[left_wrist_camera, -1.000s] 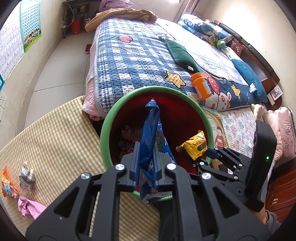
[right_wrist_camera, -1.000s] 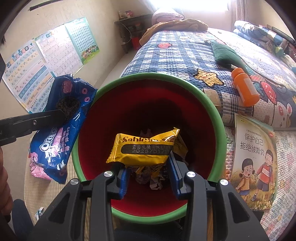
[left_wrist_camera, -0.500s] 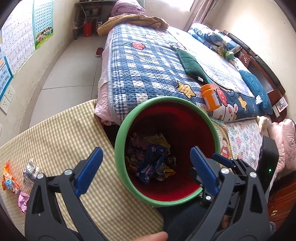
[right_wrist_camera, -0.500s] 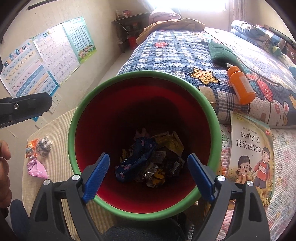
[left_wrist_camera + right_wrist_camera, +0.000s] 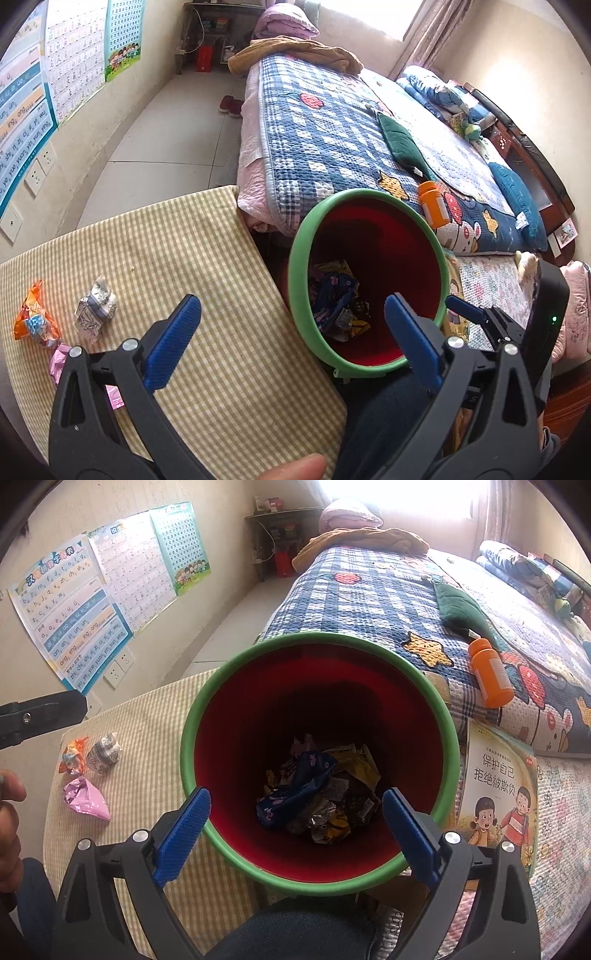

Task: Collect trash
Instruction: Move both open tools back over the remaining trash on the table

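Observation:
A red bin with a green rim (image 5: 295,266) (image 5: 192,716) stands between the table and the bed; several wrappers lie in its bottom, a blue one (image 5: 295,794) on top. My left gripper (image 5: 291,332) is open and empty, above the table edge by the bin. My right gripper (image 5: 295,823) is open and empty over the bin's near rim. On the checked tablecloth (image 5: 192,258) lie an orange wrapper (image 5: 33,317) (image 5: 74,757), a silver crumpled wrapper (image 5: 94,308) (image 5: 105,751) and a pink wrapper (image 5: 86,799) (image 5: 59,360).
A bed with a blue checked quilt (image 5: 332,129) lies behind the bin, with an orange bottle (image 5: 434,203) (image 5: 491,677) on it. A children's book (image 5: 498,790) lies to the right of the bin. Posters (image 5: 74,605) hang on the left wall.
Both grippers opened: the blue wrapper and the yellow wrapper dropped into the bin. The left gripper then swung left, over the table edge.

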Motion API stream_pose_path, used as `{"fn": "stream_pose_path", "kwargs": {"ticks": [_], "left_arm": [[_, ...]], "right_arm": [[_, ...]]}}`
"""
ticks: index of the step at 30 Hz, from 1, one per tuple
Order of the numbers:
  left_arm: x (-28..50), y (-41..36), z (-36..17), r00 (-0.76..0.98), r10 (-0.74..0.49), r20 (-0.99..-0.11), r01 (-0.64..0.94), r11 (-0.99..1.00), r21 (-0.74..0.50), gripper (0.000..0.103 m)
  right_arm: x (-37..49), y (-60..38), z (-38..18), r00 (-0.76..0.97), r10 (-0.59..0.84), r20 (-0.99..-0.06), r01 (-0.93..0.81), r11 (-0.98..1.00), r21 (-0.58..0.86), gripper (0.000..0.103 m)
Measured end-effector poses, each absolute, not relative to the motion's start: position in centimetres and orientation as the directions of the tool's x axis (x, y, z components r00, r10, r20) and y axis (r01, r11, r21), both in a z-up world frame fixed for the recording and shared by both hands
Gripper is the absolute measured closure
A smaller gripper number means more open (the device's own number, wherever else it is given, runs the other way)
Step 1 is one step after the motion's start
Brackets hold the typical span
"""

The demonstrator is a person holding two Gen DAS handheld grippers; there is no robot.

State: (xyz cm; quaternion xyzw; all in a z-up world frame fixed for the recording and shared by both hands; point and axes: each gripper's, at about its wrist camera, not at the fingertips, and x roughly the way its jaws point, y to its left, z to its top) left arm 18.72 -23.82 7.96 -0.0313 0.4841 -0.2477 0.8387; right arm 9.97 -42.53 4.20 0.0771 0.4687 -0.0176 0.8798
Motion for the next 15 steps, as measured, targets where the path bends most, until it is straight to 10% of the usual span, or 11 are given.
{"fn": "stream_pose_path", "kwargs": {"ticks": [15], "left_arm": [[15.4, -11.1, 7.5, 0.477, -0.344, -0.809, 0.204, 0.938, -0.279, 0.006]], "right_arm": [[10.0, -34.1, 5.3, 0.547, 0.100, -0.831, -0.042, 0.995, 0.093, 0.012]]}}
